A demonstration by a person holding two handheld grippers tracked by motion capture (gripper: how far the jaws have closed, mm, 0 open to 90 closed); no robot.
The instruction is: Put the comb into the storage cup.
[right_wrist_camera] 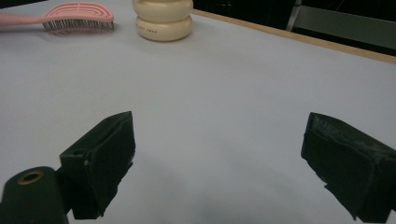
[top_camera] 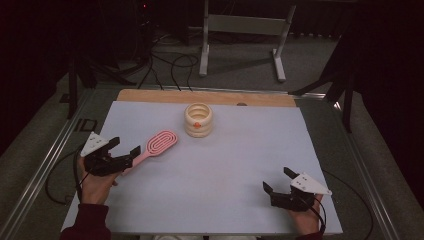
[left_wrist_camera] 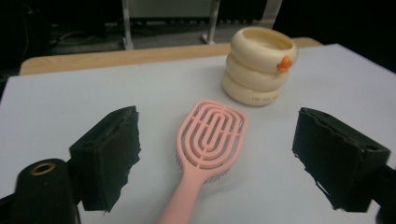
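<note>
The pink hairbrush (top_camera: pixel 156 145) lay flat on the white counter (top_camera: pixel 215 175), bristles down, head pointing toward the cream ringed holder (top_camera: pixel 198 120) and handle pointing away from it. In the left gripper view the brush head (left_wrist_camera: pixel 212 135) sat just short of the holder (left_wrist_camera: pixel 259 65), not touching it.

The left hand-held gripper (top_camera: pixel 124 150) was on the handle side of the brush, on the far side from the holder. Its jaws stood wide apart with the handle between them; neither pad pressed on it.

The right hand-held gripper (top_camera: pixel 278 182) was well apart from the holder, toward the person's edge of the counter, with bare counter between its jaws, which were also spread wide. From its own view the holder (right_wrist_camera: pixel 162 21) and brush (right_wrist_camera: pixel 77 16) sat far off, side by side.

The holder stood upright with a small orange piece on its front.
</note>
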